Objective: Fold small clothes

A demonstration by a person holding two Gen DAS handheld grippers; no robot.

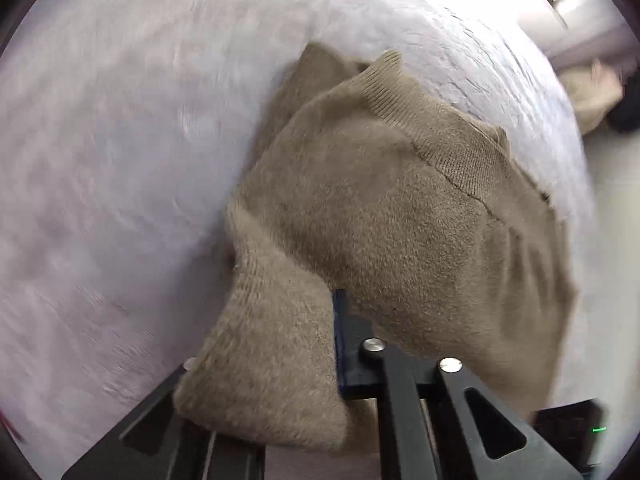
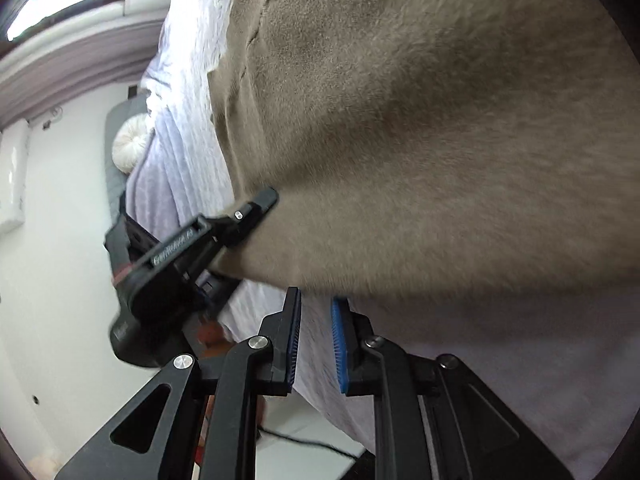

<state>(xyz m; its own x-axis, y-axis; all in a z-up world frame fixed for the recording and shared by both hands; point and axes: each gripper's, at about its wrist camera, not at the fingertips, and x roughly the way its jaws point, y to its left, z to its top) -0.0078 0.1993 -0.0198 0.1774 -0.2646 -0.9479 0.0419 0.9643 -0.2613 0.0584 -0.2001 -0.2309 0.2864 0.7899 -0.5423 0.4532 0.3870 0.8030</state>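
The sweater is tan knit, fuzzy and matt, with a ribbed band toward one o'clock. The bedcover is pale lilac cloth, softly textured. The right gripper is matt black plastic with ridged blue rubbery pads and shiny metal screws.

A bed with a pale lilac cover carries a tan sweater; beyond the sweater, a round white cushion lies.
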